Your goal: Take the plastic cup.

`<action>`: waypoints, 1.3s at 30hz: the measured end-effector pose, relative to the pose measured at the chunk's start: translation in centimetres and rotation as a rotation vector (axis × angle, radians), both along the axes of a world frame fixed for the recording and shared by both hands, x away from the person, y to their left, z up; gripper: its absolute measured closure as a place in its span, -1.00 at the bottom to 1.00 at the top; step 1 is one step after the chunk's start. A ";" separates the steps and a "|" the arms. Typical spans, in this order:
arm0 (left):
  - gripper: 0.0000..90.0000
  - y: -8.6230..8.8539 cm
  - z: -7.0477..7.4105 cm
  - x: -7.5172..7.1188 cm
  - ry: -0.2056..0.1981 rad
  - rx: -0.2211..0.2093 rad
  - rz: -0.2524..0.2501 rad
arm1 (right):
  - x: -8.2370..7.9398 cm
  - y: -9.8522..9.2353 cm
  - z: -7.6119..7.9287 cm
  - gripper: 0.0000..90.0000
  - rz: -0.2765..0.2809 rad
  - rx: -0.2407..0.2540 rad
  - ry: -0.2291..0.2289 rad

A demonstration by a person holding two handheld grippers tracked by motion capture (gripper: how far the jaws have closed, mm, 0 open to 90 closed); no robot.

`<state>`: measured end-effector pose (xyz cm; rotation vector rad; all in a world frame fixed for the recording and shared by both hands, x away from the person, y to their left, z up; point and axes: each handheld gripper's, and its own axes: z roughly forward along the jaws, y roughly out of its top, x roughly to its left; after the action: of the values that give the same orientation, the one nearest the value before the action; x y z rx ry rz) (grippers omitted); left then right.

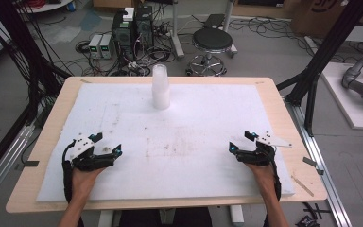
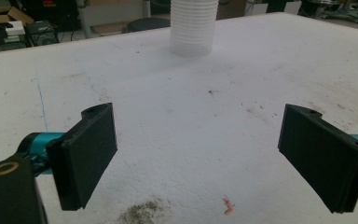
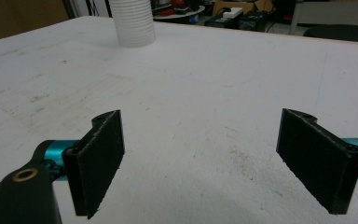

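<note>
**A:** High view is showing both hands resting near the table's front edge, left gripper at seven o'clock, right gripper at five. Are they holding anything?

**B:** Nothing. Both are gaping wide over the bare white pad.

**A:** And the cup stack?

**B:** Standing upright at twelve o'clock, well apart from both, near the pad's far edge.

**A:** What is worrying you?

**B:** It is looking tall and light. Reaching in high or fast, I judge, risks toppling it off the far edge; squeezing hard risks crushing the cups.
</note>
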<state>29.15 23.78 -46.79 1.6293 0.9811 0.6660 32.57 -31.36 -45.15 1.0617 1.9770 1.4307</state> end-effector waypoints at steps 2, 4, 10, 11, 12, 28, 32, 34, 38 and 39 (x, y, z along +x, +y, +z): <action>-0.75 0.0 0.0 0.0 0.003 -0.001 -0.001 | 0.0 0.0 0.0 -0.67 0.002 0.000 0.001; -0.75 0.0 0.0 0.1 0.003 -0.003 -0.004 | 0.1 0.0 0.0 -0.67 0.008 0.006 0.011; -0.75 -0.1 0.0 0.0 -0.005 0.007 -0.004 | 0.2 -0.2 0.0 -0.67 0.013 0.020 0.022; -0.75 -0.1 0.0 -0.1 -0.007 0.009 -0.004 | 0.2 -0.2 0.0 -0.67 0.013 0.019 0.020; -0.75 -0.1 0.0 -0.1 -0.009 0.008 -0.005 | 0.2 -0.2 0.0 -0.67 0.013 0.017 0.019; -0.75 0.5 0.5 0.3 0.002 -0.040 -0.020 | 0.1 -0.2 0.0 -0.67 0.013 0.021 0.011; -0.75 1.0 2.0 0.6 -0.025 -0.056 -0.037 | 0.2 -0.3 0.0 -0.67 0.013 0.026 0.014; -0.75 1.3 2.9 1.0 -0.030 -0.051 -0.051 | 0.2 -0.3 0.0 -0.67 0.014 0.028 0.015; -0.75 1.8 5.0 1.9 -0.048 -0.059 -0.074 | 0.2 -0.3 0.0 -0.67 0.016 0.027 0.018; -0.75 1.9 5.6 2.1 -0.053 -0.056 -0.081 | 0.2 -0.3 0.0 -0.67 0.016 0.027 0.018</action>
<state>31.28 25.64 -41.20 1.5854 0.8834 0.6186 32.79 -31.63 -45.18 1.0769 1.9883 1.4652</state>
